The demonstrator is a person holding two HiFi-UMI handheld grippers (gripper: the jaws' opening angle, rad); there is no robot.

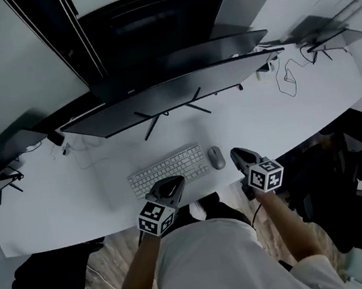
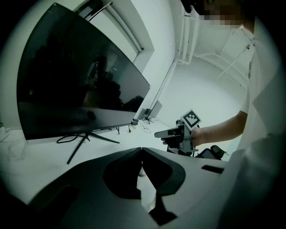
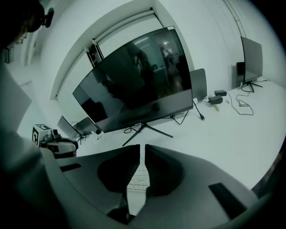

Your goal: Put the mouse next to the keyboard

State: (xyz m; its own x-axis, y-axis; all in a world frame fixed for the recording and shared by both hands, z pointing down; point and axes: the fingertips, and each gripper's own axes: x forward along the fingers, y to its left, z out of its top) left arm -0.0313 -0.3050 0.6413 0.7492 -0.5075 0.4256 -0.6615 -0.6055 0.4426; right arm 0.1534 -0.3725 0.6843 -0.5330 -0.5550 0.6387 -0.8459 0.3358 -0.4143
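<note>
A white keyboard [image 1: 168, 169] lies on the white desk [image 1: 55, 208] in front of the curved monitor [image 1: 172, 91]. The grey mouse [image 1: 216, 157] rests just to its right, a small gap between them. My left gripper [image 1: 173, 183] hovers over the keyboard's near edge, shut and empty; in its own view the jaws [image 2: 141, 150] meet at the tips. My right gripper [image 1: 238, 154] hangs right of the mouse, apart from it, shut with nothing held. Its tips [image 3: 142, 146] leave only a slit, and keyboard keys [image 3: 135, 180] show below it.
The monitor's stand legs [image 1: 169, 113] spread behind the keyboard. Cables and small adapters [image 1: 283, 70] lie at the far right of the desk, more cables [image 1: 66, 148] at the far left. The desk's near edge runs just under both grippers. Dark bags [image 1: 338, 170] sit on the floor at right.
</note>
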